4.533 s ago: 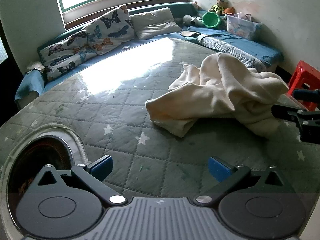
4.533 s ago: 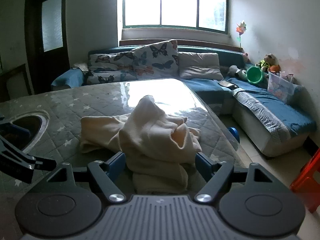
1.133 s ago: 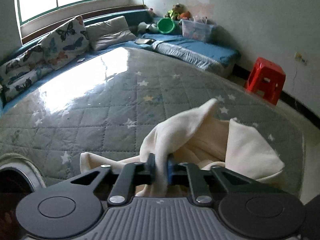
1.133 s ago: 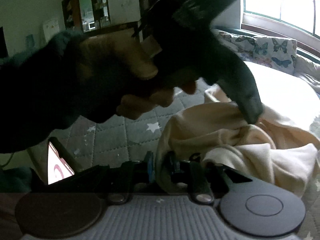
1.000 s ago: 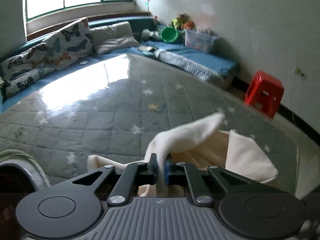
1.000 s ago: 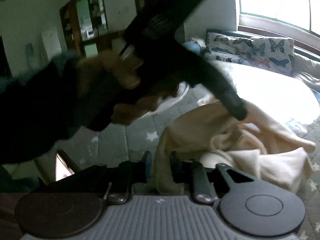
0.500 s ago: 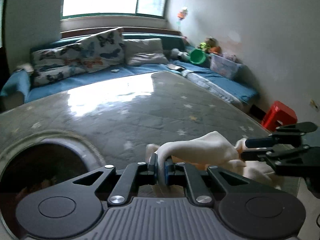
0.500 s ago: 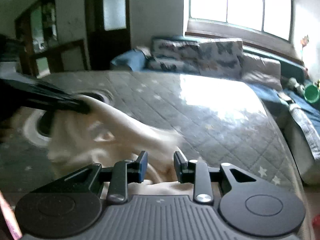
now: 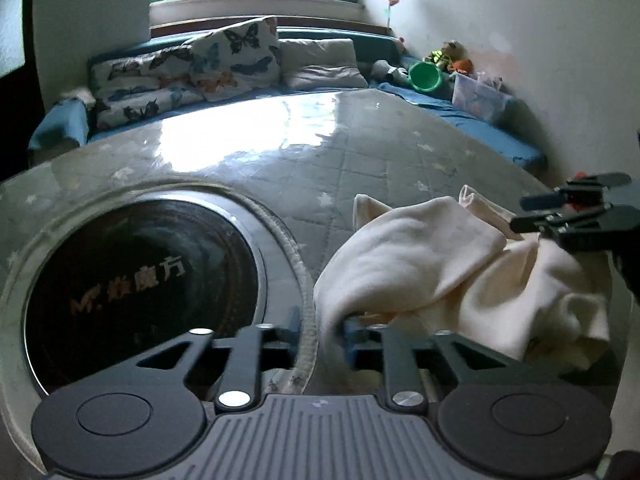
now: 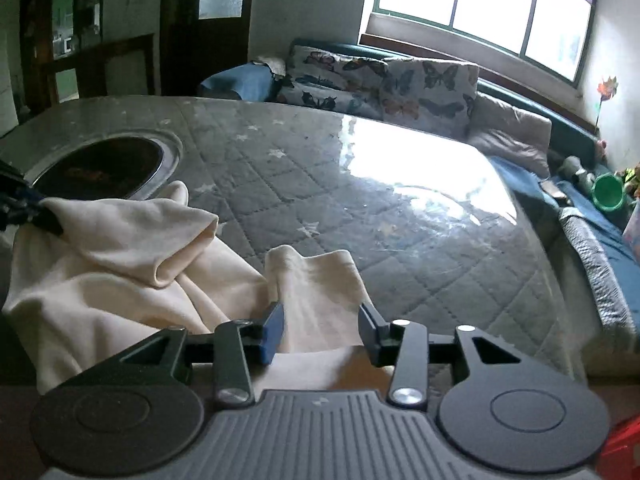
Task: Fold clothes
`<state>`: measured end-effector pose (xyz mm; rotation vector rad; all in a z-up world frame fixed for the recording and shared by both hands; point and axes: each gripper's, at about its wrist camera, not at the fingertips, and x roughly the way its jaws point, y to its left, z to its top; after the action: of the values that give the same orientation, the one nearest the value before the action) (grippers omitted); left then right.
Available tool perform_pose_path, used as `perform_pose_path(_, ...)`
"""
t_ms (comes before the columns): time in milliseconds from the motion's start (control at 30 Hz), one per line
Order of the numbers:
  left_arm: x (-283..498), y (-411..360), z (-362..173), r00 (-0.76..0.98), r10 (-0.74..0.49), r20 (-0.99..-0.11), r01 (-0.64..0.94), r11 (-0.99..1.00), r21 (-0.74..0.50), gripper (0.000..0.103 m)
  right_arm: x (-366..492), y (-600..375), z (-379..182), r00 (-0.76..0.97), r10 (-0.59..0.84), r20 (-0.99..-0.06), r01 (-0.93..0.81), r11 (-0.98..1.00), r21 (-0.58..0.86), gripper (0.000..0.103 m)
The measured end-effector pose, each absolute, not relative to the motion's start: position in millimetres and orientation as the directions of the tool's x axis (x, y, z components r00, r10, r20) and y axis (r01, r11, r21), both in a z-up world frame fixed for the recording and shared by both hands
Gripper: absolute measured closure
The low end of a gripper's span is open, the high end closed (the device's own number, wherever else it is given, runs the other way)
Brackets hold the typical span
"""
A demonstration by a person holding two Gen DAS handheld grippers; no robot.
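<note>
While the big round table (image 9: 380, 168) with its grey quilted star cover fills most of both views, a dark round glass plate (image 9: 140, 280) sits sunk in its top. Just beside that plate lies the crumpled cream-coloured soft cloth (image 9: 440, 264), near the table's edge. Both sets of jaws have just been opening. The left gripper (image 9: 320, 330) stands a little apart with a fold of cloth between its pads. The right gripper (image 10: 322, 330) also stands apart, a cloth corner loose between its fingers.
</note>
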<state>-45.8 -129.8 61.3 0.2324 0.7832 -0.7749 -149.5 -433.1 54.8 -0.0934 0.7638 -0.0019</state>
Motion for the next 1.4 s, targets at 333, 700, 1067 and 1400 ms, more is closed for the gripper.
perform_pose_path(333, -57.4, -170.5, 58.9, 0.427, -0.587, -0.687, 0.791, 0.611, -0.03, 0.054, -130.2, -439.5, 46.7, 0.711, 0.081, -0.699, -0.053, 0.997, 0.062, 0.071)
perform_pose_path(700, -48.6, -166.5, 43.6, 0.458, -0.572, -0.681, 0.756, 0.654, -0.04, 0.092, -159.4, -465.8, 58.0, 0.745, -0.092, -0.66, 0.113, 0.994, -0.012, 0.099)
perform_pose_path(1067, -39.7, -108.0, 46.5, 0.507, -0.509, -0.695, 0.641, 0.762, -0.09, 0.094, -199.3, -510.9, 57.3, 0.643, -0.347, -0.683, 0.317, 0.932, -0.176, 0.091)
perform_pose_path(1400, -47.5, -82.4, 53.5, 0.517, -0.498, -0.696, 0.604, 0.788, -0.116, 0.092, -190.3, -464.2, 88.9, 0.768, -0.132, -0.627, 0.128, 0.99, -0.051, 0.086)
